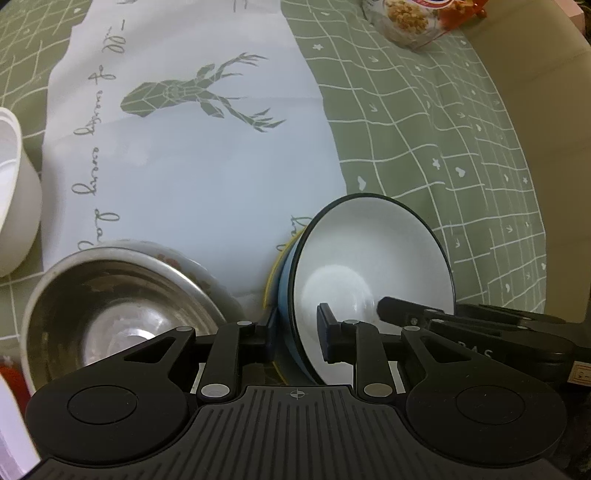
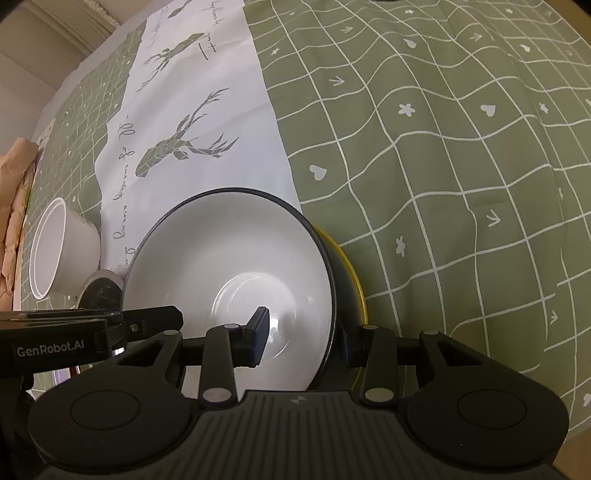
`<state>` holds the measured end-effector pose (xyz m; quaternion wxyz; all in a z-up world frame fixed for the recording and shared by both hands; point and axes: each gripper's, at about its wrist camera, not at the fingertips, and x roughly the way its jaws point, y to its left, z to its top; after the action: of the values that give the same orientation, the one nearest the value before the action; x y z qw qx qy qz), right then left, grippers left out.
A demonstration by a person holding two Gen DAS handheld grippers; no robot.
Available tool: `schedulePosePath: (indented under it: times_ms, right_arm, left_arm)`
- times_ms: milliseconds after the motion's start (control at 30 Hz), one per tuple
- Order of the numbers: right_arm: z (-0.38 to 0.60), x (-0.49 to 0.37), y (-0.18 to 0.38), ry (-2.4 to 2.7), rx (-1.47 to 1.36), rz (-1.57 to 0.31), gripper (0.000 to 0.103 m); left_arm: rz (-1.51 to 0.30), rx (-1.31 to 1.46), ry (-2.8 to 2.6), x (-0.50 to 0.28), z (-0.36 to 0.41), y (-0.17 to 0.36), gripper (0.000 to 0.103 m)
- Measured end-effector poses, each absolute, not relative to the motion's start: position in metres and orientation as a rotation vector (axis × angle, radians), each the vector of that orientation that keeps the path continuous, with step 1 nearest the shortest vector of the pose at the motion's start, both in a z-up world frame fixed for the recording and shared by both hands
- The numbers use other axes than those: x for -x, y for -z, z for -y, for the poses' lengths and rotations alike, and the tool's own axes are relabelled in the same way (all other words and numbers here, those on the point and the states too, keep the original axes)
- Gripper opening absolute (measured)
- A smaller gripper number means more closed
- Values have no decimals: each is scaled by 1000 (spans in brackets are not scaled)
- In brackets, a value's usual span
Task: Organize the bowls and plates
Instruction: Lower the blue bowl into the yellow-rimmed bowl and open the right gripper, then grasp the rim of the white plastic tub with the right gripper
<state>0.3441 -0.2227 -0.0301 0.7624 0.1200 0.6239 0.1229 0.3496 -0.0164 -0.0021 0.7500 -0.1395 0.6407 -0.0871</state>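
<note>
- Two claws grip one bowl (image 1: 369, 266) from opposite sides of its rim; it is white inside, dark-rimmed, blue outside.
- Left claw (image 1: 301, 332) is clenched on the bowl's wall, one finger inside (image 1: 330, 334) and the other outside against the blue wall.
- Right claw (image 2: 303, 338) is likewise clenched on the same bowl (image 2: 229, 251), with one finger (image 2: 258, 332) in the white interior and the other behind the dark outer wall.
- Bowl sits tilted over a yellow-rimmed dish (image 2: 352, 273) just beneath it, on the surface (image 2: 443, 184) covered by a green checked cloth with a white deer-print strip (image 1: 199, 155).
- Steel bowl (image 1: 118, 306) rests just left of the held bowl, nested in a floral-rimmed dish (image 1: 184, 258).
- White cup (image 2: 62, 247) stands farther left, apart from the bowls.
- Snack packet (image 1: 410, 18) lies at the far edge.
</note>
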Motion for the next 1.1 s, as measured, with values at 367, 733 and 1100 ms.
schedulePosePath:
  times_ms: [367,733,1100]
  right_arm:
    - [229,-338,6,-246,-166,-1255,38]
    - [228,-357,-1,-207,-104,-1196,38]
    - [72,-410,-39,-443,6,-1076,42]
  left_arm:
    - [-1286,253,188,-349,12,-14,23]
    - [-1247,435,173,-341,-22,-8,23]
    - [-998,689,-171,-300,-204,-30,23]
